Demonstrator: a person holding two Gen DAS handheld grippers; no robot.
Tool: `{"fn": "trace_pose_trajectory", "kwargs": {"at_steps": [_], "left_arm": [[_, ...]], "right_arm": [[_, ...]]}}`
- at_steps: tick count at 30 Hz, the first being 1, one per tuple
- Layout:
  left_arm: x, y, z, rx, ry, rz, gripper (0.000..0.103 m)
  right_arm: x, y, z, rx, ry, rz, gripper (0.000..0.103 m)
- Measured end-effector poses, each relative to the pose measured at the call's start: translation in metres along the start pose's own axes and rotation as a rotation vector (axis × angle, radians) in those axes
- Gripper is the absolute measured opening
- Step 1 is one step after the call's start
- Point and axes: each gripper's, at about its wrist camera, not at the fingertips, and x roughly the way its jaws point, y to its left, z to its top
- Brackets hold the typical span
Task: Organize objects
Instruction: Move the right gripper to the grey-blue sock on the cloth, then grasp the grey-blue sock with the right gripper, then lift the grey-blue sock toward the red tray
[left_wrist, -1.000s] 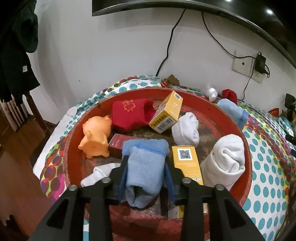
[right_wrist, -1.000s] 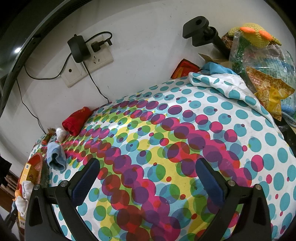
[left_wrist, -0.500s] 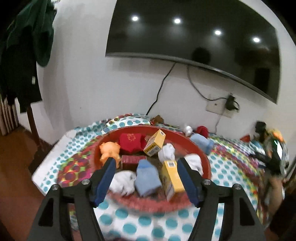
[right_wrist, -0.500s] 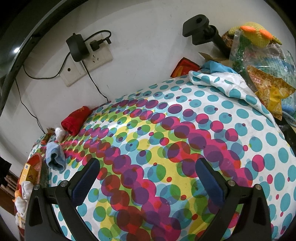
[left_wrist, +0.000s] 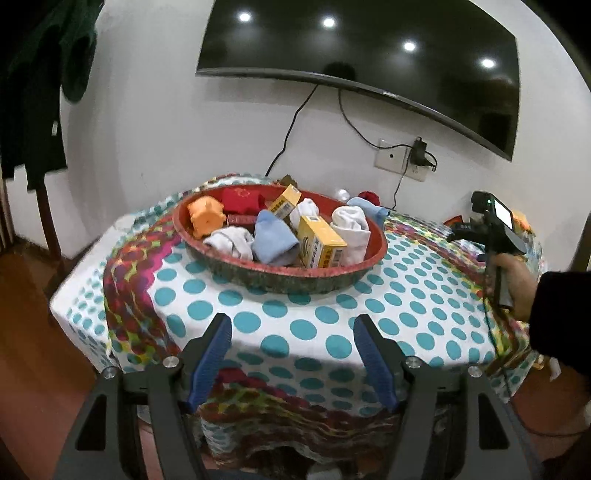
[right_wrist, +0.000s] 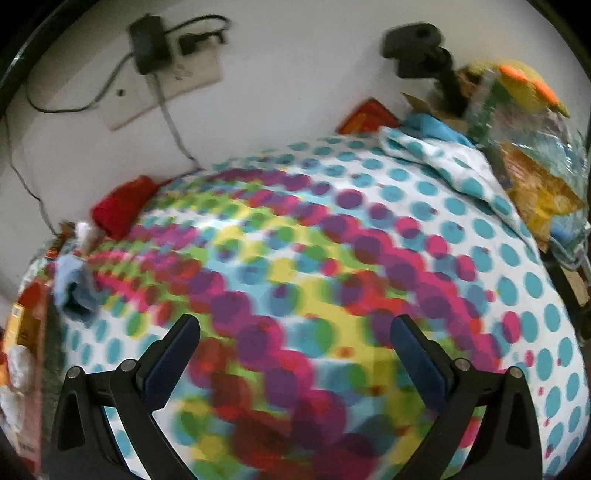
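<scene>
- Blue sock (left_wrist: 275, 238) is now seen lying in the red basin (left_wrist: 280, 278), well ahead of the left gripper (left_wrist: 291, 354) and no longer between its fingers; a second ago it was clamped there.
- Around it in the basin are packed white socks (left_wrist: 351, 225), two yellow boxes (left_wrist: 319, 242), an orange toy (left_wrist: 205, 218) and a red cloth (left_wrist: 242, 199).
- The left gripper's jaws have been opened to a middling width with nothing between them, and the gripper has been drawn back from the basin to the near edge of the dotted tablecloth (left_wrist: 325, 325).
- One item is therefore judged as delivered, and the left gripper as free for another pick.
- Still outside the basin, a second blue sock (right_wrist: 75, 291), a small white item (right_wrist: 86, 234) and a red sock (right_wrist: 123, 206) are seen far ahead and left of the right gripper (right_wrist: 295, 354).
- The right gripper's jaws are held wide and empty over bare cloth; its view is blurred, so a move toward those loose items is judged likely.
- The person's hand (left_wrist: 517, 284) is seen on the right gripper's handle, to the right of the left fingers.
</scene>
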Motion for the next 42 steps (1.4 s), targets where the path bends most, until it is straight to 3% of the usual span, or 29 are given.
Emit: {"fn": "trace_pose_trajectory", "kwargs": {"at_steps": [7, 10, 18, 25, 26, 27, 28, 29, 30, 36, 42], "left_arm": [[0.007, 0.007, -0.002, -0.037, 0.046, -0.012, 0.070], [0.014, 0.009, -0.005, -0.047, 0.089, -0.023, 0.070], [0.023, 0.007, -0.011, -0.051, 0.133, -0.048, 0.070], [0.030, 0.006, -0.016, -0.056, 0.169, -0.052, 0.070], [0.030, 0.006, -0.016, -0.054, 0.169, -0.050, 0.070], [0.031, 0.005, -0.016, -0.051, 0.170, -0.048, 0.070], [0.032, 0.005, -0.017, -0.046, 0.174, -0.045, 0.070], [0.034, 0.004, -0.018, -0.042, 0.184, -0.040, 0.070], [0.035, 0.004, -0.019, -0.041, 0.189, -0.036, 0.070], [0.033, 0.002, -0.019, -0.035, 0.186, -0.027, 0.070], [0.028, -0.005, -0.018, -0.013, 0.176, -0.022, 0.070]], "right_arm": [[0.004, 0.101, 0.022, -0.119, -0.002, 0.116, 0.103], [0.015, 0.139, 0.023, -0.179, 0.019, 0.164, 0.098], [0.052, 0.202, 0.027, -0.301, 0.070, 0.172, 0.085], [0.080, 0.217, 0.032, -0.298, 0.095, 0.196, 0.080], [0.082, 0.219, 0.030, -0.299, 0.103, 0.205, 0.072], [0.083, 0.221, 0.029, -0.304, 0.106, 0.211, 0.056], [0.085, 0.224, 0.026, -0.313, 0.113, 0.228, 0.051], [0.083, 0.227, 0.025, -0.321, 0.102, 0.239, 0.034], [0.082, 0.229, 0.024, -0.323, 0.101, 0.247, 0.026], [0.064, 0.227, 0.029, -0.335, 0.052, 0.164, 0.021], [0.035, 0.166, 0.050, -0.290, 0.001, -0.005, 0.021]]}}
